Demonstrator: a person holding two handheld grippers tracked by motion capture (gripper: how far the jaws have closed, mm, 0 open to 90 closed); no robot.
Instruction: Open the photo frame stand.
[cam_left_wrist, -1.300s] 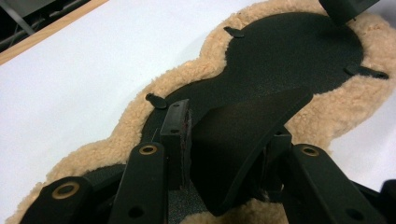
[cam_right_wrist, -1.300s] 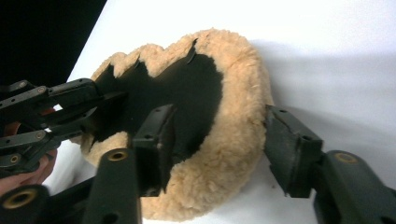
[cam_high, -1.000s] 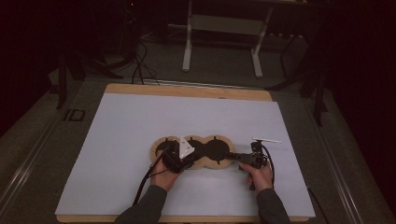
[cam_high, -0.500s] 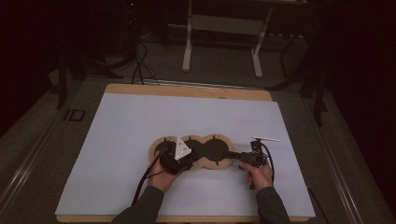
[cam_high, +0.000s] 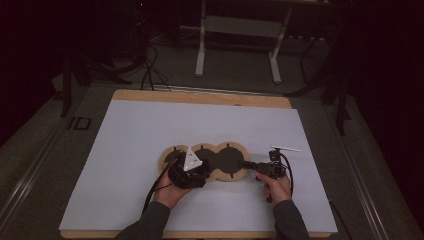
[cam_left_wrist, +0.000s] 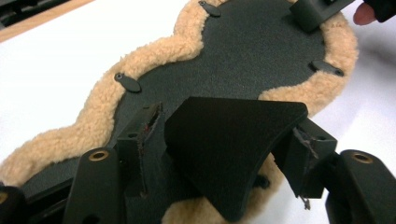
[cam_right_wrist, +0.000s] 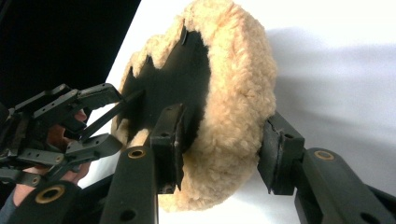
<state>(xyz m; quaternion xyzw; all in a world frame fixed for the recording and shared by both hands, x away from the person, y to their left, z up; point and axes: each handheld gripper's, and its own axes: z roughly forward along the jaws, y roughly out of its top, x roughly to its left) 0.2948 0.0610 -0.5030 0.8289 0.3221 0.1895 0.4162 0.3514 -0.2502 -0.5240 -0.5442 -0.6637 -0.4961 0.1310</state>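
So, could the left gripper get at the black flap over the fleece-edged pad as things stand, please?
Probably yes. The black flap already lies between the jaws of the left gripper, which have just been opening, above the fleece-edged pad. Nothing stands in front of it.

Both forearms are covered by dark grey sleeves (cam_high: 150, 225). Black jaws with brass-coloured rivets are fitted. A black cable (cam_high: 152, 189) is attached.

A white-topped table (cam_high: 150, 130) carries a fleece-edged black pad (cam_high: 225, 159).
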